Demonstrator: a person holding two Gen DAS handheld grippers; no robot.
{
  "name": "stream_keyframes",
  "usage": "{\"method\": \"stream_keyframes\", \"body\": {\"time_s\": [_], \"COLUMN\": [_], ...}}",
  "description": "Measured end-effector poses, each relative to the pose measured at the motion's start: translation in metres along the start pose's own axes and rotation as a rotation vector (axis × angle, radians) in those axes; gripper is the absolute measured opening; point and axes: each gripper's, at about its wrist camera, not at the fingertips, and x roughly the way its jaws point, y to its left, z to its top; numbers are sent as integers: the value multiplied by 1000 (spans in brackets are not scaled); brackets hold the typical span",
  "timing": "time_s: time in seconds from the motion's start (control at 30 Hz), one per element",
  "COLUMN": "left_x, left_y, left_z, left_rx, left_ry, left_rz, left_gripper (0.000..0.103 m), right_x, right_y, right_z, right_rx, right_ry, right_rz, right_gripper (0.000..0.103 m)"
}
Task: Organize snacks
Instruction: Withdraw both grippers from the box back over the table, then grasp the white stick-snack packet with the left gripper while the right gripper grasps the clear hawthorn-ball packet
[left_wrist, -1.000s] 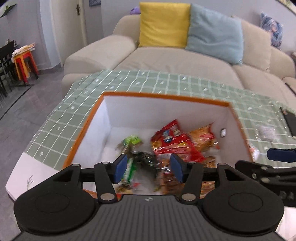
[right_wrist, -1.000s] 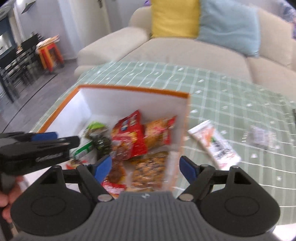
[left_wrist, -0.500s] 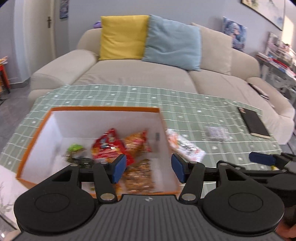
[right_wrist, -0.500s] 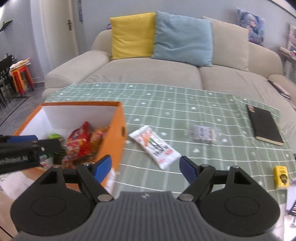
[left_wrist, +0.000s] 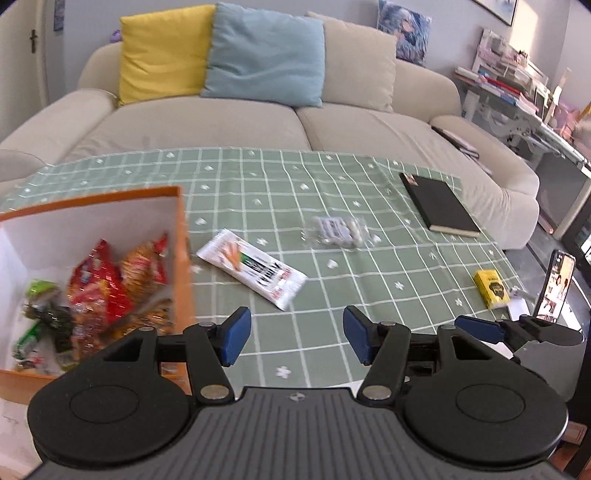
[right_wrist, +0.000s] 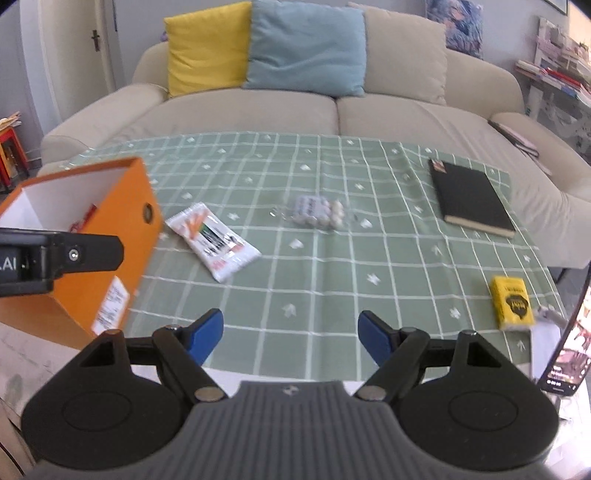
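An orange box (left_wrist: 183, 251) with white inner walls stands at the left of the green checked tablecloth (left_wrist: 295, 184) and holds several snack bags (left_wrist: 99, 280). A white snack packet (left_wrist: 255, 267) lies flat just right of the box, and a clear packet of small pale sweets (left_wrist: 338, 232) lies beyond it. My left gripper (left_wrist: 297, 336) hovers over bare cloth in front of the white packet; its jaws are opening with nothing between them. My right gripper (right_wrist: 291, 332) is open and empty, with the white packet (right_wrist: 212, 240) ahead to its left.
A black notebook (right_wrist: 471, 199) lies at the far right of the cloth, and a small yellow pack (right_wrist: 511, 302) sits near the right front edge. A phone (left_wrist: 557, 286) stands upright at the right. A beige sofa (left_wrist: 258, 122) with cushions runs behind the table.
Both grippers swung right, away from above the orange box, out over the cloth. The box now sits at the left of both views. The left jaws stand a little wider.
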Motion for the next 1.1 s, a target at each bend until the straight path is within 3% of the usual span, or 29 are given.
{"method": "stream_keyframes", "body": {"time_s": [0.23,0.3,0.57,0.73,0.9,1.1], "left_x": [39,50,103,135,171,194], "left_y": [-12,-11,-4,-2,10,25], "left_z": [0,1,15,31,43,52], "left_rx": [-48,-87,-286,-344,-407,-432], "left_ry": [83,97,146,109,147,170], "left_rz": [58,79,139,239,320,392], "left_gripper": [76,80,80,83,83,83], "right_x": [22,30,60,84,114,154], "right_y": [-18,-22,-35,-43,-52,-50], "right_z": [-7,-8,2,22,52,85], "right_rx": [-26,-51,-96,-104,-54,-53], "right_ry": [38,43,33,2,-23,-43], "right_rz": [-14,-19,18,35,22,22], "right_gripper": [77,77,77,77,88,90]}}
